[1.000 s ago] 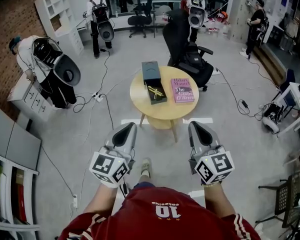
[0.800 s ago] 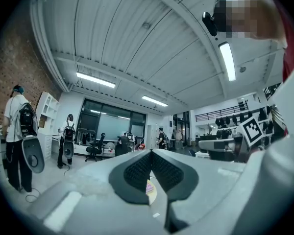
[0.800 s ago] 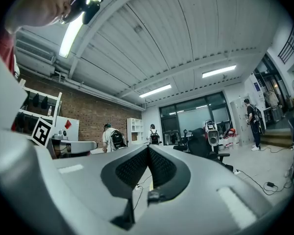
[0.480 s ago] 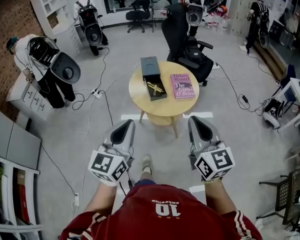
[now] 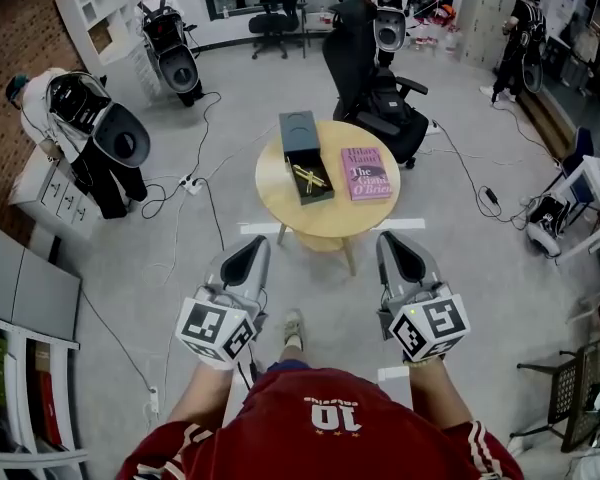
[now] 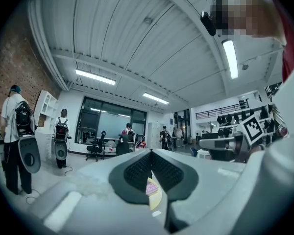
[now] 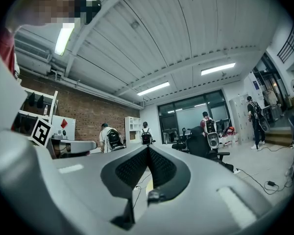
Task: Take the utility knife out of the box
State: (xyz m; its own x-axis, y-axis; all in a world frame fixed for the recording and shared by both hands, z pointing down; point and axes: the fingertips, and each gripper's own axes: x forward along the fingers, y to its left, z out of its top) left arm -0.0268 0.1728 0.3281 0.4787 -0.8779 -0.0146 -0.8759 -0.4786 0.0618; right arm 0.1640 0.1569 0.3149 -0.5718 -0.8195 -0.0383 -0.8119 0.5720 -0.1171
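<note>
A round wooden table (image 5: 280, 193) stands ahead of me. On it lies an open black box (image 5: 323, 193) with its lid (image 5: 300, 128) folded back. A yellow utility knife (image 5: 310, 178) rests inside the box. My left gripper (image 5: 253, 246) and right gripper (image 5: 391, 241) are held level side by side, well short of the table, both shut and empty. In the left gripper view the left gripper (image 6: 151, 152) has its jaws together, with a sliver of the table below them. The right gripper (image 7: 148, 149) is likewise shut in the right gripper view.
A pink book (image 5: 366, 174) lies right of the box. A black office chair (image 5: 375, 88) stands behind the table. Cables (image 5: 195, 183) and white tape marks (image 5: 405, 225) run across the floor. Several people with backpacks stand around. White shelves (image 5: 10, 368) line the left side.
Both grippers and I have moved a little toward the table, still shut. The people at the back have walked to new spots.
</note>
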